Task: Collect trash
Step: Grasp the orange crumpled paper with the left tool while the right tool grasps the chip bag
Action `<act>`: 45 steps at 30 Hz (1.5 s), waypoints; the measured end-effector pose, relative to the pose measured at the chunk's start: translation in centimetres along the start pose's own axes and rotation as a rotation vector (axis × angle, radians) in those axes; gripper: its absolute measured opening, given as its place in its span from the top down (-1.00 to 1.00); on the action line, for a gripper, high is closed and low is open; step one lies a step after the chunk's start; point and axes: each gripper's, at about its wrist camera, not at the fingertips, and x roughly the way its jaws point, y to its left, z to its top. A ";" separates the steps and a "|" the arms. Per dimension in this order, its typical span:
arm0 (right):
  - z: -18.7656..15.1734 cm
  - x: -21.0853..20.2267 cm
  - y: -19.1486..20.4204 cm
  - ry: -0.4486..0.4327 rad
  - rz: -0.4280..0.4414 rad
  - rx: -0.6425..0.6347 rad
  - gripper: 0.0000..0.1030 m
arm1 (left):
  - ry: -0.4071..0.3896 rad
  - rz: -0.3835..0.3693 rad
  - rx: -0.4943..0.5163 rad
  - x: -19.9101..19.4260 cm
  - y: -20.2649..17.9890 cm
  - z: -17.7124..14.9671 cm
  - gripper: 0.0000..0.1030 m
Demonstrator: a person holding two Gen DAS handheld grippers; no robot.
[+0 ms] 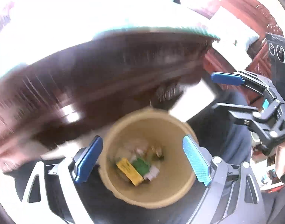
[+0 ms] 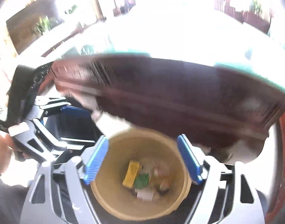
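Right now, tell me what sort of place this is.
Probably a home living or dining room: a dark wooden table stands over a tan bin that holds wrappers, carved red-brown wooden furniture stands behind, and potted plants line the bright far side.

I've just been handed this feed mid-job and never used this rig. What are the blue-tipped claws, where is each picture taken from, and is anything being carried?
No robot arm here: a person holds a pair of tongs in each hand, with a fisheye camera looking along each pair's fingers. In the left wrist view, the left tongs frame the picture's bottom and the right tongs show at the right edge. In the right wrist view, the right tongs frame the bottom. Both stand open and empty. Below them is a tan bin holding trash: a yellow packet, a green scrap and pale wrappers. Behind the bin runs a dark wooden table edge, blurred.
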 end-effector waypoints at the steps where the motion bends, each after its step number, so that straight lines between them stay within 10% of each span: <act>1: 0.9 -1.0 0.0 -0.042 -0.006 -0.002 -0.70 | -0.027 0.010 0.004 -0.9 0.1 0.8 -0.70; 9: 7.4 -3.6 -1.5 -0.246 -0.029 0.038 -0.83 | -0.220 0.109 -0.018 -5.8 2.3 8.8 -0.85; 14: 12.2 -2.3 -2.4 -0.302 -0.289 0.019 -0.84 | -0.288 0.189 -0.092 -5.5 5.3 14.7 -0.92; 21: 18.9 2.3 -4.4 -0.243 -0.361 -0.029 -0.84 | -0.279 0.237 -0.165 -2.8 9.6 23.0 -0.92; 45: 28.1 14.0 -11.5 -0.066 -0.185 -0.023 -0.84 | -0.138 0.294 -0.154 7.4 19.2 33.3 -0.92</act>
